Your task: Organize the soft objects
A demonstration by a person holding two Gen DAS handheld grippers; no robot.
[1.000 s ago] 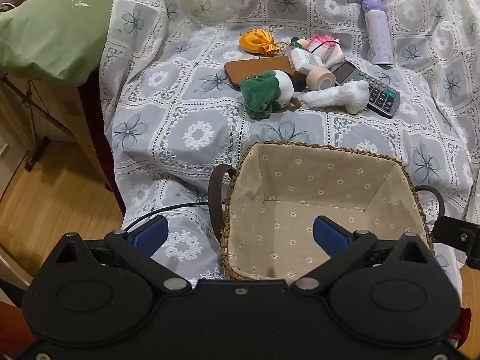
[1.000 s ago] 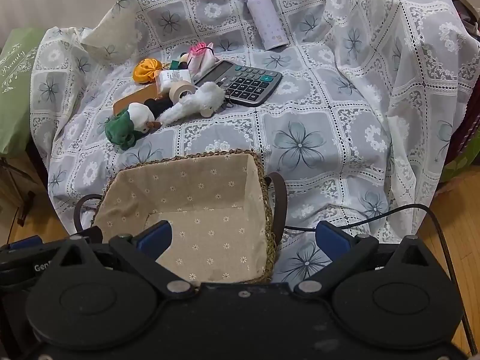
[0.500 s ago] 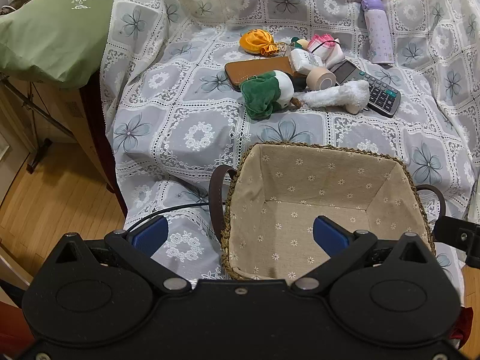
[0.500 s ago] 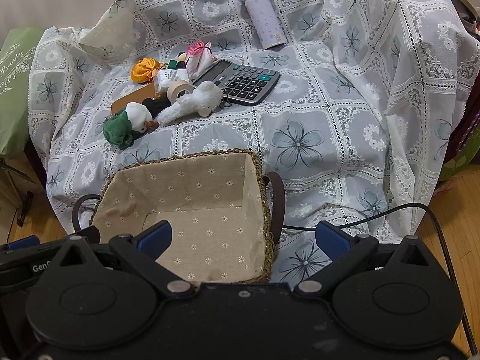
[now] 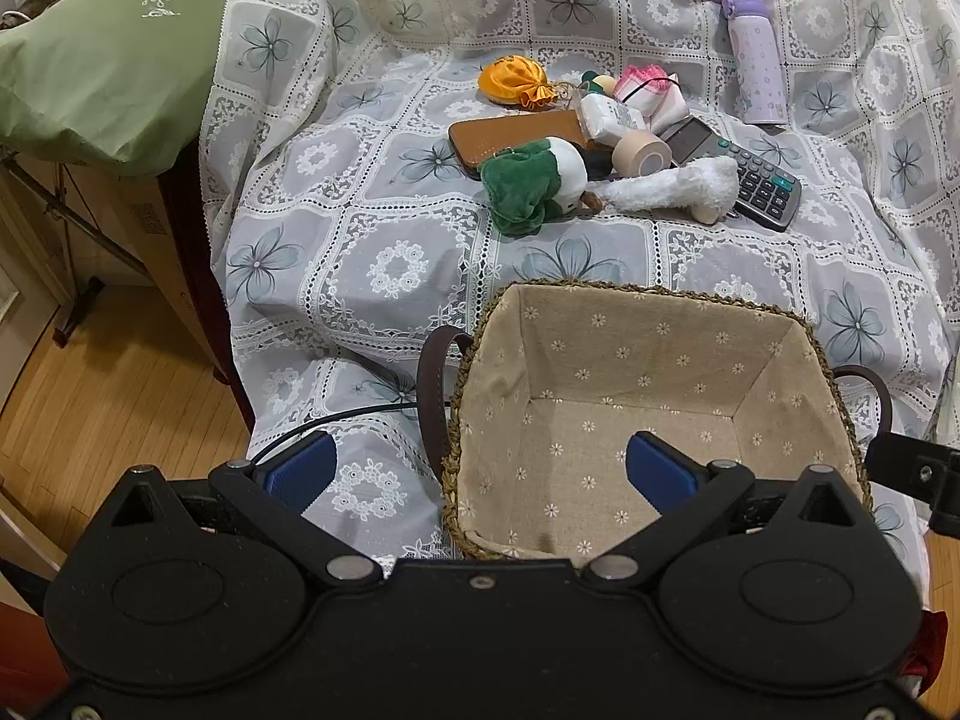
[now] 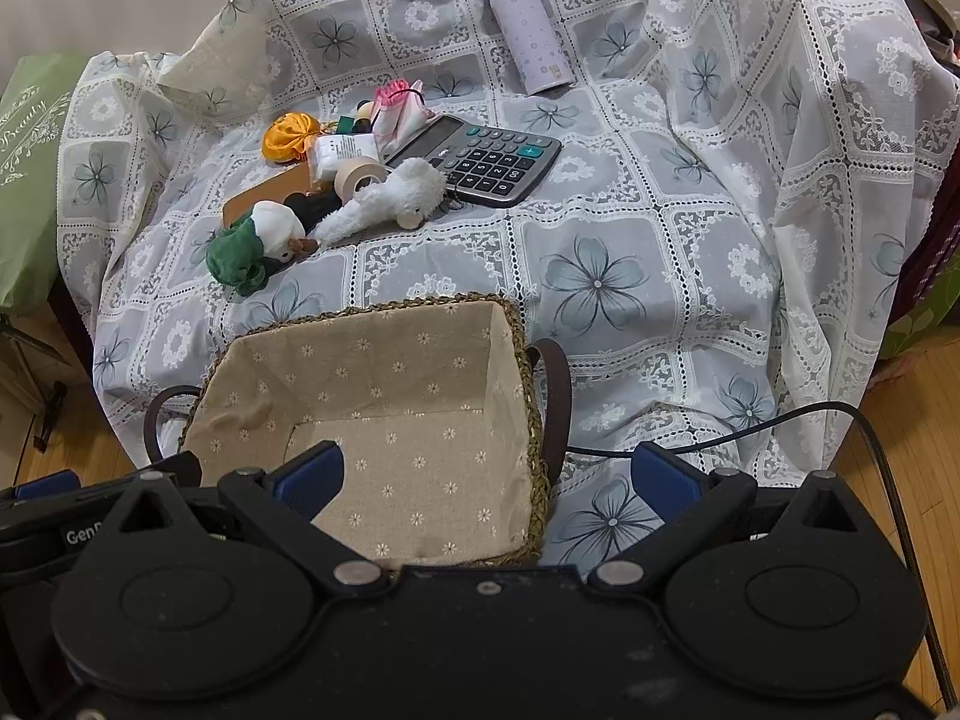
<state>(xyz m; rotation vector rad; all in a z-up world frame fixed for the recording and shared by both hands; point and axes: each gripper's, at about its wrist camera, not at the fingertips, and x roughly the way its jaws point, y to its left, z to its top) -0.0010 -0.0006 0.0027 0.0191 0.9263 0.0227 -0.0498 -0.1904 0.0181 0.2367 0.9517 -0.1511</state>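
Nearest you, lower frame of both wrist views: left gripper (image 5: 480, 471) spread wide and holding nothing, one blue pad over the cloth, the other over the basket's floor; right gripper (image 6: 486, 477) likewise wide and empty, straddling the basket's right wall; next, centre of frame: basket (image 5: 774, 315), woven rim, floral fabric lining, dark loop handles at each side, nothing in it; it sits on the flowered lace cloth (image 5: 390, 258), near that cloth's drooping front edge; beyond it, upper middle of the left view, the soft items in a tight cluster: green-and-white plush (image 5: 531, 183), white fluffy plush (image 5: 672, 186) just beside it, orange drawstring pouch (image 5: 510, 81), pink-trimmed pouch (image 5: 651, 90); mixed among them the hard goods you should leave: tape roll (image 5: 642, 153), brown case (image 5: 510, 135), calculator (image 5: 744, 177), white tube (image 5: 609, 117); farthest, upper right: lilac flask (image 5: 756, 57) lying on the cloth; risks, by judgement: the white plush touches the calculator and tape roll, so a broad grasp may drag either along; a pad closing low could pinch the loose cloth and pull the whole cluster; a careless drop near the basket's front rim may tip it off the edge; a cable trails by the basket and could snag.
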